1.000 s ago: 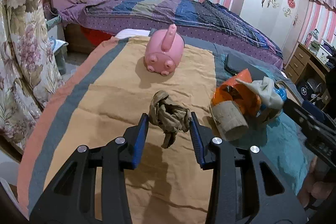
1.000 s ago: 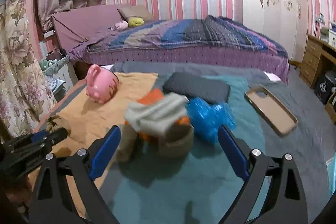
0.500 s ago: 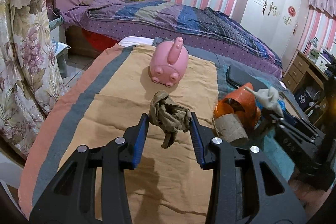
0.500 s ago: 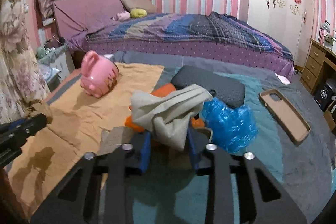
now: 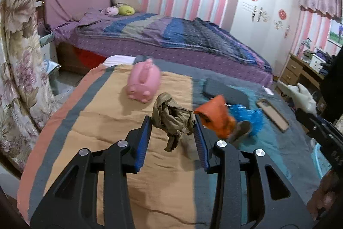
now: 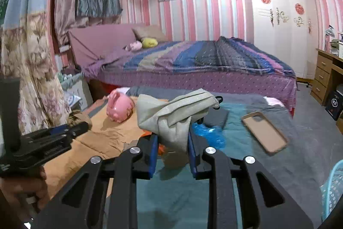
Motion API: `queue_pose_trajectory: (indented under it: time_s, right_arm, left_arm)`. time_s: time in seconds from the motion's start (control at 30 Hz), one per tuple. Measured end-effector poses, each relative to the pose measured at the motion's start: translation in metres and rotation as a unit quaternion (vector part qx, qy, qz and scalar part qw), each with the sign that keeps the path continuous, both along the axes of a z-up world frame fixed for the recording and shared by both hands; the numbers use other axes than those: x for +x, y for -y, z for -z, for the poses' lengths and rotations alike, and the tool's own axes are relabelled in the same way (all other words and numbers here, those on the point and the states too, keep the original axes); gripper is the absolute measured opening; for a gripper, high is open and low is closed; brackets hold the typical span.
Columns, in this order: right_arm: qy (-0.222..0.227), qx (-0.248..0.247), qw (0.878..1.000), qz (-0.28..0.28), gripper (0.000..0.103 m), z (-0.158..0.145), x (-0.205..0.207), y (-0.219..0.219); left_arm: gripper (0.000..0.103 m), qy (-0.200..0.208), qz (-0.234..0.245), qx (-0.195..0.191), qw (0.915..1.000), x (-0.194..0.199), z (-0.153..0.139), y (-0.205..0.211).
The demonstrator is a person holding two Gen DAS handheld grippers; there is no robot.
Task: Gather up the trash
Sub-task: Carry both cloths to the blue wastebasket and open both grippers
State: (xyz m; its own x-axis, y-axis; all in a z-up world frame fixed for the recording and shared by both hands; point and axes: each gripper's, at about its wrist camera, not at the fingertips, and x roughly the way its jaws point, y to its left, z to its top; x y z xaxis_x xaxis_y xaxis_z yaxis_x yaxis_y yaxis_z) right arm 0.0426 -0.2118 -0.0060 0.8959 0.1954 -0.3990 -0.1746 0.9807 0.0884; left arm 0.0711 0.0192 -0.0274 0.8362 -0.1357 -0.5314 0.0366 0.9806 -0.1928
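A striped blanket (image 5: 64, 126) covers the near bed in a pink-striped bedroom. The left gripper (image 5: 172, 128) clamps a brown wad (image 5: 171, 117) above the blanket; the right gripper (image 6: 172, 143) pinches a grey cloth (image 6: 171, 117) over orange (image 5: 216, 117) and blue (image 5: 248, 115) scraps, near a pink pig (image 5: 143, 83).

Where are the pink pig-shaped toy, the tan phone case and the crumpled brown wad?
pink pig-shaped toy (image 5: 143, 83), left wrist view, its back
tan phone case (image 6: 264, 132), right wrist view, its middle
crumpled brown wad (image 5: 171, 115), left wrist view, its centre
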Motion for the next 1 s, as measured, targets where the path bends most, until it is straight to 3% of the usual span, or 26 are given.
queue_pose_trajectory:
  time_s: [0.23,0.73,1.0]
  right_arm:
    - [0.028,0.011,0.999,0.029,0.025,-0.023,-0.038,0.047]
    - [0.018,0.002,0.985,0.17,0.025,-0.028,-0.102,0.187]
    - [0.008,0.018,0.984,0.178,0.025,-0.031,-0.117,0.245]
  left_arm:
    - [0.038,0.018,0.029,-0.005,0.9994,-0.016,-0.013,0.033]
    - [0.038,0.036,0.126,0.007,0.9913,-0.051,-0.022,0.147]
    - [0.038,0.036,0.179,0.015,0.9831,-0.06,-0.031,0.225]
